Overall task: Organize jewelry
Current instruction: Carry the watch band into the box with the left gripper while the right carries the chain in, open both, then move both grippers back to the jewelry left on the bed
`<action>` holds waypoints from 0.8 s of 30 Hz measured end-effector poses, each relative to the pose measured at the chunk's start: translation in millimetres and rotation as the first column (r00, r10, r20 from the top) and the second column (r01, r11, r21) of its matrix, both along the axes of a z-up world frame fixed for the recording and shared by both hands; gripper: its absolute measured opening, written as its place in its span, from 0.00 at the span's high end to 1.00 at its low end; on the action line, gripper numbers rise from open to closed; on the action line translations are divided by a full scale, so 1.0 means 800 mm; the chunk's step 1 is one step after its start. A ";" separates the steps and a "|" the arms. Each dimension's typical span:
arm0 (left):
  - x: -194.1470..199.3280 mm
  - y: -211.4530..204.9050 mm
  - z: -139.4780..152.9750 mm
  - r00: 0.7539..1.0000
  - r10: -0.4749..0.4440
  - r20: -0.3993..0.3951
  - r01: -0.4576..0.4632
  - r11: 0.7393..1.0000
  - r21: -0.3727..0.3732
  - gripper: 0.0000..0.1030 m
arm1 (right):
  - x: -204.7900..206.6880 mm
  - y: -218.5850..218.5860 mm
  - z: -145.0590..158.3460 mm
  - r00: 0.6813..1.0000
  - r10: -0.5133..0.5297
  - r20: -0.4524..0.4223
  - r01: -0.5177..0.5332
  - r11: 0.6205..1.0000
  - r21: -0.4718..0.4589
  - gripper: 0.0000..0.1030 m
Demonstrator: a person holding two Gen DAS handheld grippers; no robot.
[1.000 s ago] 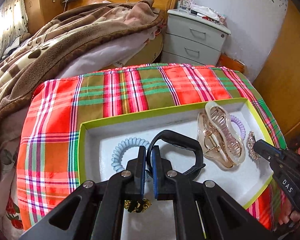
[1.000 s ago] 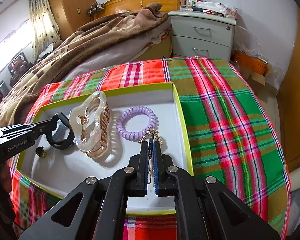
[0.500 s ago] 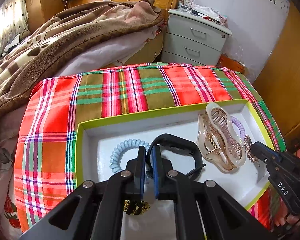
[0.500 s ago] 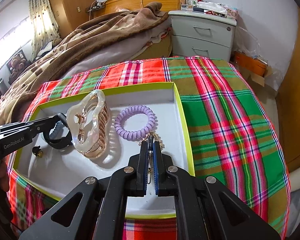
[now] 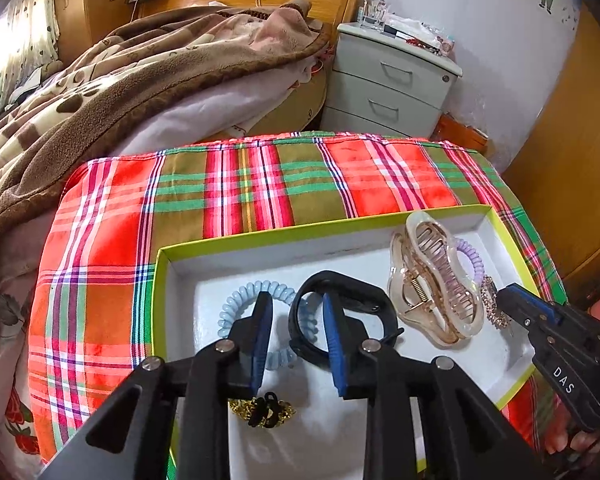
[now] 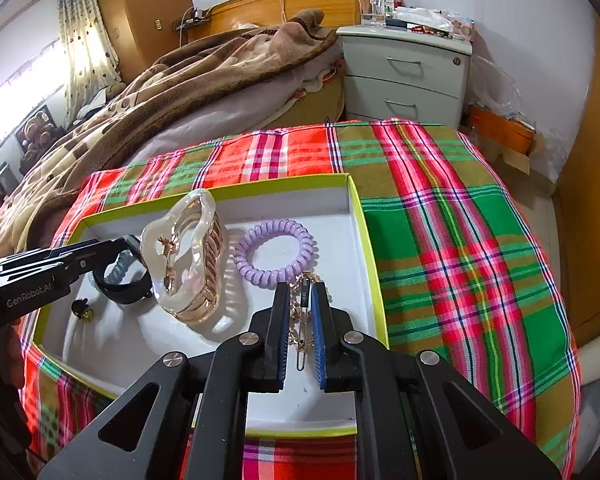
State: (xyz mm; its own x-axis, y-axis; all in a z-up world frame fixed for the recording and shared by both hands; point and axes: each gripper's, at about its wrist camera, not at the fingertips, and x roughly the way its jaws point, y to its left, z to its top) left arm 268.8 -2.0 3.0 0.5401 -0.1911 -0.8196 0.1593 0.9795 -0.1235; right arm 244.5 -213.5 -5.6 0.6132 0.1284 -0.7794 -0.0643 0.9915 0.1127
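Observation:
A white tray with a lime rim (image 5: pixel 300 236) (image 6: pixel 364 240) lies on a plaid cloth. My left gripper (image 5: pixel 296 300) (image 6: pixel 130 242) is opening. The left edge of a black band (image 5: pixel 352 292) (image 6: pixel 120 292) stands loose between its blue pads, over a pale blue coil tie (image 5: pixel 240 308). Below its fingers lies a small gold and black ornament (image 5: pixel 264 408) (image 6: pixel 82 310). My right gripper (image 6: pixel 301 292) (image 5: pixel 504 292) is opening too, and a gold rhinestone clip (image 6: pixel 300 320) (image 5: pixel 496 314) lies free between its pads. A clear hair claw (image 5: pixel 432 284) (image 6: pixel 188 256) and a purple coil tie (image 6: pixel 276 256) rest mid-tray.
The plaid cloth (image 6: pixel 460 240) (image 5: pixel 240 184) covers the surface under the tray. Behind it is a bed with a brown blanket (image 5: pixel 120 80). A grey nightstand (image 6: pixel 408 76) and wooden wardrobe doors (image 5: pixel 572 140) stand at the back right.
Both grippers' jaws have parted: the left has let go of the black band, the right has let go of the gold clip. Neither hand has moved.

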 end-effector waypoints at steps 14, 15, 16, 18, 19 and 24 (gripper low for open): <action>-0.046 0.015 0.031 0.998 0.014 0.055 -0.011 0.999 -0.047 0.61 | -0.033 -0.007 0.022 0.999 -0.009 0.048 0.007 0.999 0.041 0.86; -0.052 0.016 0.033 0.998 0.014 0.059 -0.011 0.999 -0.050 0.60 | -0.038 -0.007 0.024 0.999 -0.010 0.051 0.007 0.999 0.046 0.86; -0.056 0.018 0.035 0.998 0.016 0.062 -0.012 0.999 -0.053 0.60 | -0.041 -0.007 0.025 0.998 -0.009 0.054 0.006 0.999 0.049 0.86; -0.066 0.021 0.040 0.997 0.020 0.072 -0.016 0.998 -0.065 0.60 | -0.050 -0.007 0.029 0.998 -0.006 0.062 0.002 0.998 0.056 0.85; -0.071 0.023 0.042 0.997 0.021 0.077 -0.015 0.998 -0.066 0.60 | -0.054 -0.007 0.030 0.998 -0.003 0.065 -0.001 0.998 0.059 0.85; -0.101 0.029 0.049 0.995 0.018 0.095 -0.009 0.996 -0.089 0.60 | -0.076 -0.008 0.035 0.997 0.004 0.078 -0.010 0.997 0.078 0.81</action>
State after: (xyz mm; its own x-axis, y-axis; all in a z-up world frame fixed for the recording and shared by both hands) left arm 188.1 21.2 42.3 0.6180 -0.2528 -0.7445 0.1611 0.9675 -0.1948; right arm 183.4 -219.8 22.5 0.6701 0.1913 -0.7172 -0.0823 0.9794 0.1843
